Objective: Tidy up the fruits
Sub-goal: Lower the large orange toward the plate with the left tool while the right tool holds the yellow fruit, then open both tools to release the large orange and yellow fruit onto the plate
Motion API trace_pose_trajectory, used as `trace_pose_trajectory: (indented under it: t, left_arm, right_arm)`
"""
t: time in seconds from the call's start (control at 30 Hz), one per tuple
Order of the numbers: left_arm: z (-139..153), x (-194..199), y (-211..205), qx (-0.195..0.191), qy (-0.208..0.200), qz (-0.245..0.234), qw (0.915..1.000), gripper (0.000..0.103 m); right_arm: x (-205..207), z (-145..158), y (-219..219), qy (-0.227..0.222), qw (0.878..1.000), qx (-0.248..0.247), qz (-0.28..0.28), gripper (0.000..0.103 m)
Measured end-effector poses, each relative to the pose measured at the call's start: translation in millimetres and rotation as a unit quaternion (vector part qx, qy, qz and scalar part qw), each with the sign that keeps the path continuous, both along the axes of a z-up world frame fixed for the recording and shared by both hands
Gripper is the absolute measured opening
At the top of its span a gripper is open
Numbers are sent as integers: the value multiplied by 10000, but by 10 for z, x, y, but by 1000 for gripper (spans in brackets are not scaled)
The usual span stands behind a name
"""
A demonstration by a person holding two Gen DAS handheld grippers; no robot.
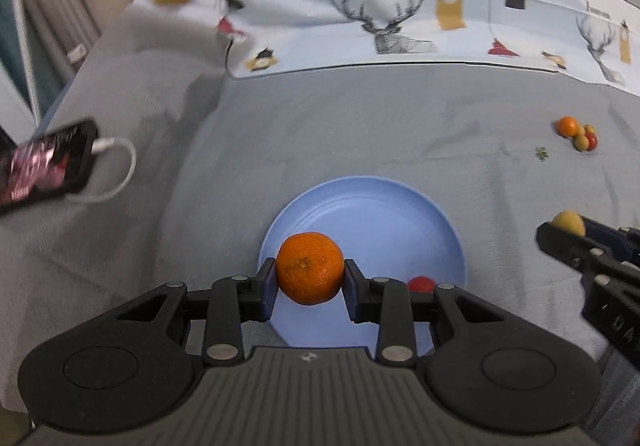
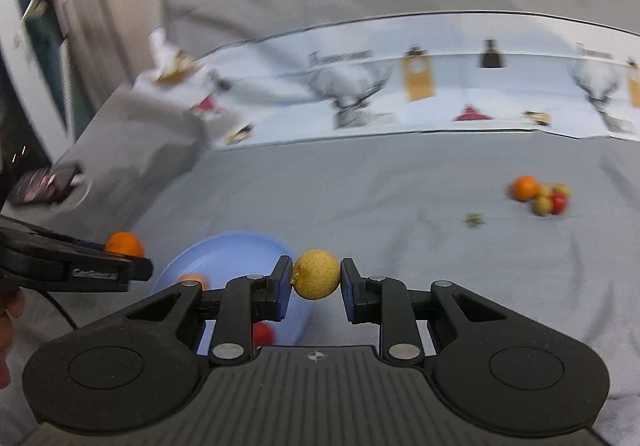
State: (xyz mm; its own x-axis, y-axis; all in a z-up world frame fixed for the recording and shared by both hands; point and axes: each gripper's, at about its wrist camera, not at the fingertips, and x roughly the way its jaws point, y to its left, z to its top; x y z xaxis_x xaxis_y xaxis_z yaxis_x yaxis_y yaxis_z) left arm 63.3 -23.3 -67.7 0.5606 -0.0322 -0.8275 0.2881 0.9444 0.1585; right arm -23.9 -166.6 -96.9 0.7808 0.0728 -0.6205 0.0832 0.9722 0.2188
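at the far left a phone (image 1: pixel 48 162) with a white cable (image 1: pixel 116 170) lies on the grey bed cover (image 1: pixel 360 134), well clear of the work. next comes the left gripper (image 1: pixel 310 278), its jaws clenched on an orange (image 1: pixel 310 268) held over the near-left part of the blue plate (image 1: pixel 400 214); the rough stem scar faces the camera, so the fruit's short axis runs roughly back toward the wrist, though it is close to a ball and has no real long axis. a small red fruit (image 1: pixel 421 283) already sits in the plate just right of it. to set the orange down well, i would lower it until it rests on the plate floor, beside the red fruit and not on it, then ease the jaws apart slowly so it does not roll to the rim. further right, the right gripper (image 2: pixel 316 282) grasps a small yellow fruit (image 2: pixel 316 275), its jaws closed on its sides, just past the plate's right edge; a tiny nub shows at its lower left. it probably goes in after the orange, into bare plate. at the far right a little heap of fruit (image 2: pixel 540 196) waits on the cover, with a green scrap (image 2: pixel 474 220) near it.
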Motion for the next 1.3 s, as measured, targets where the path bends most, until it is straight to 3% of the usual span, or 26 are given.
trace_pose_trajectory:
  t: [0.43,0.5,0.53,0.57,0.63,0.67,0.7,0.77,1.0,1.3]
  left_arm:
    - [-295,275,167,-193,224,103,9995,38]
    - [-344,327,171,-226,322,50,9992,51]
    - [-353,349,172,-243,365,7,9990,77]
    - [-350,358,175,-266,324,8,9991,91]
    - [-305,309,212,-139,-55,147,9998,96]
    - [-279,294,235,-103,-132,126,9998,102]
    - [-250,279,262,-144,-149,127,9997,103]
    - [-177,213,314,-279,-187,145,9993,103]
    - [64,-231,264,-302,-371,-17,9989,103]
    - [354,-823,228,-333,-630,-20,9975,103]
  right_arm:
    - [387,-146,450,436,9968,-450,495,27]
    - [453,-175,477,451,9964,-468,548,27]
    - [485,-191,486,471,9961,-444,604,28]
    - [516,-203,491,500,9958,-379,669,28]
    - [552,-197,472,541,9963,-308,589,42]
    - [556,-182,441,564,9968,-296,475,59]
    - [545,-162,404,572,9974,-281,333,75]
    - [452,-124,325,548,9981,-251,144,82]
    - [-40,-42,246,691,9974,-178,-65,89]
    - [-700,234,191,341,9986,-67,-408,96]
